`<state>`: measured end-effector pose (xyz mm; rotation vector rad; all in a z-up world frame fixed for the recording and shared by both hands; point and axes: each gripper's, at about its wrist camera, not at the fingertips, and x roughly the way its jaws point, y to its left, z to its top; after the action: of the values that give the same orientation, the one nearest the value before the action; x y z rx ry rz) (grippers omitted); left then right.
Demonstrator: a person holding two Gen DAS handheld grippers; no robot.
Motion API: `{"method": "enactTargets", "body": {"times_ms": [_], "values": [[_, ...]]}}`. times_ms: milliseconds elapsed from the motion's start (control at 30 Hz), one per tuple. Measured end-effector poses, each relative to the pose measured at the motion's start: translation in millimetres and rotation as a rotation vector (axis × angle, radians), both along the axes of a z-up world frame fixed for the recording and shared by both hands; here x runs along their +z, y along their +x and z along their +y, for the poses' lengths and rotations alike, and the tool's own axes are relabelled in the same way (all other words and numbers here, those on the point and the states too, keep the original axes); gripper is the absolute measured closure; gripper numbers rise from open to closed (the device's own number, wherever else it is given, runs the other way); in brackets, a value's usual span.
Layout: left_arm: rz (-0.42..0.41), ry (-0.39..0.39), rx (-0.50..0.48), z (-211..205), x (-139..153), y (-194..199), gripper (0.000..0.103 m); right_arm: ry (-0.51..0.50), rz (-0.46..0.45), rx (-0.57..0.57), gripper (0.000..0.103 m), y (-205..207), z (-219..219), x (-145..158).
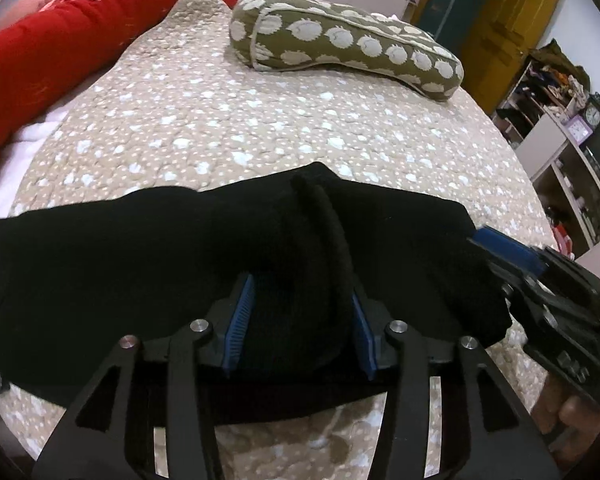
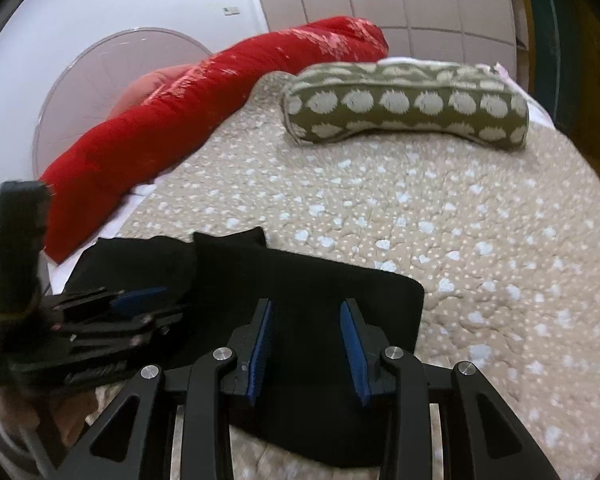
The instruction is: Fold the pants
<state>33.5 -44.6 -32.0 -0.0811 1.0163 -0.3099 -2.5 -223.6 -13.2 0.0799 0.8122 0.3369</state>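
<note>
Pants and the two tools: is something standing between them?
Nothing visible does. The left tool has a raised fold of the black pants between its open fingers, and the right tool sits open over the pants' right end. The pillow lies far behind them.

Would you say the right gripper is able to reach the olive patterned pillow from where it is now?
Probably yes. The right gripper sits open over the black pants, and only bare quilt lies between it and the olive pillow. Nothing blocks that path, though the pillow is across the bed, so it would take a long reach.
</note>
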Motion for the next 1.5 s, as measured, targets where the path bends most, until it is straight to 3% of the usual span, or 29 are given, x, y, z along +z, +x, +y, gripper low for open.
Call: {"method": "enactTargets", "body": {"times_ms": [100, 233, 433, 567, 933, 1133, 1500], "values": [[-0.017, 0.017, 0.016, 4.0, -0.3, -7.1, 0.049, -0.013, 0.022, 0.031, 0.069, -15.3, 7.0, -5.4], [-0.018, 0.020, 0.042, 8.1, 0.9, -12.4, 0.048, -0.080, 0.056, 0.046, 0.065, -18.1, 24.1, -33.8], [-0.046, 0.052, 0.051, 10.0, 8.7, -22.7, 0.048, -0.042, 0.069, 0.058, 0.061, -17.8, 22.4, -14.5], [-0.052, 0.050, 0.056, 13.2, 12.0, -24.9, 0.048, -0.058, 0.050, 0.002, 0.061, -18.1, 15.4, -5.5], [-0.034, 0.031, 0.073, 15.2, 7.8, -23.6, 0.048, -0.104, 0.066, -0.045, 0.060, -9.9, 13.2, -23.5], [-0.047, 0.001, 0.055, 10.5, 14.4, -23.6, 0.048, -0.075, 0.085, -0.034, 0.054, -6.4, 11.5, -23.9], [-0.024, 0.024, 0.067, 4.2, -3.1, -10.2, 0.044, -0.088, 0.071, -0.025, 0.054, -11.0, 12.9, -16.4]]}}
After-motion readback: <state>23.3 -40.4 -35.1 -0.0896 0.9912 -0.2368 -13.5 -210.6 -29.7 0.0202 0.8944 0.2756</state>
